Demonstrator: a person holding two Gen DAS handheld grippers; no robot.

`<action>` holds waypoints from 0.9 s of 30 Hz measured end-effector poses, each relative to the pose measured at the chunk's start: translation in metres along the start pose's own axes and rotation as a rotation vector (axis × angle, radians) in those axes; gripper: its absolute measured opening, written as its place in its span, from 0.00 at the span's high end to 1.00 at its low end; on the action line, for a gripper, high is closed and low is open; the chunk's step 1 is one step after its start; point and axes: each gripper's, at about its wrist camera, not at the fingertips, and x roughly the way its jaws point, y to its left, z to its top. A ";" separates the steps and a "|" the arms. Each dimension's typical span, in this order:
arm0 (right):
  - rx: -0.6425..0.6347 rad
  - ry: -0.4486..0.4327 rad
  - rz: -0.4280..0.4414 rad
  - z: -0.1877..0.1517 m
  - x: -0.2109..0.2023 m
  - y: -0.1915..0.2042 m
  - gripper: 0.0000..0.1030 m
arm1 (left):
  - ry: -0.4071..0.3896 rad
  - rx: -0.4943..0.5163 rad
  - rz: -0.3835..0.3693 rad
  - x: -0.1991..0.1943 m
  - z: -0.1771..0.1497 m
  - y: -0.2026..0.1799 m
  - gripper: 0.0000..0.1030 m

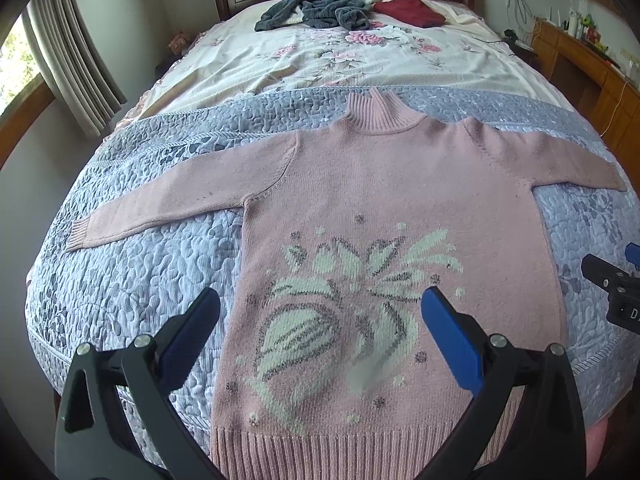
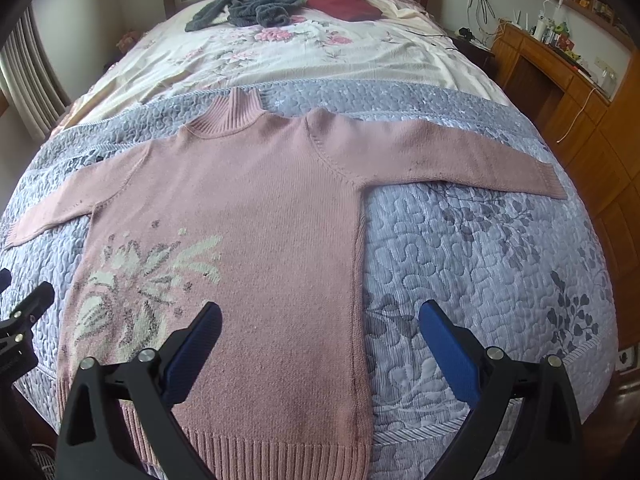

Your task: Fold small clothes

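Lying flat on bed quilt (image 1: pixel 132 280), pink sweater (image 1: pixel 384 184) looked soft, floppy, stretchy; best pinched at cuffs or hem. Left gripper (image 1: pixel 320 320) and right gripper (image 2: pixel 320 332) both spread, empty.

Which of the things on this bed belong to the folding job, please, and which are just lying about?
Job: pink knitted turtleneck sweater, spread flat; open left gripper; open right gripper.

Lying about: crumpled grey fleece garment; dark red folded cloth; blue-grey quilted bedspread.

Pink knit sweater (image 1: pixel 392 184) with pale flower motif, flat, sleeves outspread, on bed
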 end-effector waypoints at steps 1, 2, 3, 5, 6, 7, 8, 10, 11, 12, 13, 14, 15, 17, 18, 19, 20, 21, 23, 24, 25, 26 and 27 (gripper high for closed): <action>0.000 0.000 0.001 0.000 0.000 0.000 0.04 | 0.000 0.002 0.000 0.000 0.000 0.000 0.03; 0.004 0.000 0.001 0.001 0.000 -0.001 0.04 | 0.000 0.004 0.002 0.000 0.000 0.000 0.03; 0.004 0.000 0.001 0.001 0.000 -0.001 0.04 | -0.001 0.005 0.003 0.000 0.000 0.000 0.03; 0.004 0.000 0.001 0.001 0.000 -0.001 0.04 | 0.000 0.005 0.002 0.001 0.000 0.000 0.03; 0.005 0.000 0.001 0.001 0.000 -0.001 0.04 | 0.000 0.004 0.002 0.000 0.000 0.000 0.03; 0.005 0.000 0.001 0.001 0.000 -0.001 0.04 | 0.000 0.005 0.004 0.000 0.000 0.000 0.03; 0.005 0.001 0.001 0.001 0.001 -0.002 0.04 | -0.001 0.005 0.005 0.000 0.000 0.000 0.03; 0.004 0.003 0.001 0.002 0.002 -0.002 0.04 | 0.000 0.005 0.005 0.000 0.000 -0.001 0.03; 0.004 0.004 0.001 0.002 0.002 -0.002 0.04 | 0.001 0.005 0.005 0.000 0.000 -0.001 0.03; 0.004 0.004 0.001 0.002 0.002 -0.003 0.04 | 0.001 0.005 0.006 0.001 0.000 -0.001 0.03; 0.003 0.004 0.001 0.002 0.002 -0.003 0.04 | 0.001 0.005 0.007 0.001 0.000 -0.001 0.03; 0.004 0.004 0.001 0.002 0.002 -0.003 0.04 | 0.001 0.004 0.007 0.001 0.000 0.000 0.03; 0.004 0.003 0.001 0.002 0.002 -0.003 0.04 | 0.002 0.003 0.007 0.001 0.000 0.000 0.03; 0.003 0.001 0.001 0.002 0.002 -0.003 0.04 | 0.003 0.000 0.008 0.001 0.000 0.000 0.03; 0.003 0.000 0.000 0.003 0.002 -0.003 0.04 | 0.002 0.000 0.009 0.001 0.000 0.001 0.03; 0.003 -0.001 0.000 0.003 0.002 -0.004 0.04 | 0.002 -0.001 0.010 0.001 0.000 0.001 0.03; 0.003 -0.002 0.000 0.004 0.002 -0.004 0.04 | 0.002 -0.001 0.010 0.000 0.001 0.002 0.03; 0.003 -0.002 0.000 0.004 0.001 -0.004 0.04 | 0.002 -0.001 0.010 0.001 0.000 0.002 0.03; 0.004 -0.005 0.000 0.005 0.001 -0.005 0.04 | -0.001 -0.001 0.014 0.000 0.001 0.003 0.03; 0.004 -0.006 -0.001 0.005 0.000 -0.005 0.04 | -0.001 0.000 0.015 0.000 0.001 0.003 0.03; 0.005 -0.007 -0.001 0.006 0.000 -0.006 0.04 | -0.002 0.000 0.016 -0.001 0.001 0.003 0.03; 0.005 -0.007 -0.001 0.006 0.000 -0.006 0.04 | -0.003 0.001 0.017 -0.001 0.002 0.003 0.03; 0.005 -0.008 -0.001 0.006 0.000 -0.006 0.04 | -0.002 0.001 0.016 -0.001 0.002 0.003 0.03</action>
